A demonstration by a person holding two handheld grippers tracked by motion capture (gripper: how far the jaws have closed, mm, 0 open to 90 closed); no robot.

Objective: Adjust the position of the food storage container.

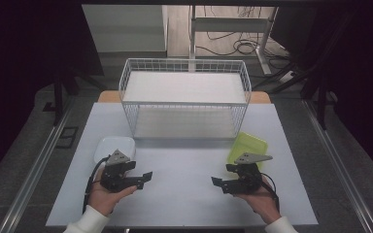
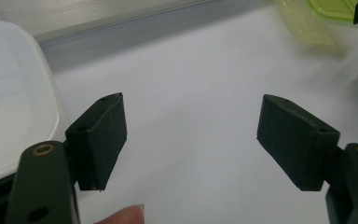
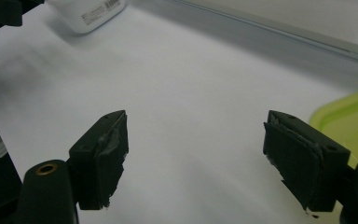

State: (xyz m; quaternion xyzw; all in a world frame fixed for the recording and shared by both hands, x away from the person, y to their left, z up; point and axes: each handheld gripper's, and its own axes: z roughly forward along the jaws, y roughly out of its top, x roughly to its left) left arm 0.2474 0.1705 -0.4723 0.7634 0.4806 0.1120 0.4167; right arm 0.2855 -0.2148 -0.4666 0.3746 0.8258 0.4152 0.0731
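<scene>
Both jaws gape empty: left hand-held gripper near white container, right hand-held gripper near green container

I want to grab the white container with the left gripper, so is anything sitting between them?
Nothing visible does. The left gripper is open and empty, and the white container lies right beside it on the table, with bare tabletop around. The green container is across by the right gripper, and the wire basket stands farther back.

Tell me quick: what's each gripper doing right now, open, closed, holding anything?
Left gripper: open, jaws wide apart, empty, beside the white container.
Right gripper: open, jaws wide apart, empty, beside the green container.
</scene>
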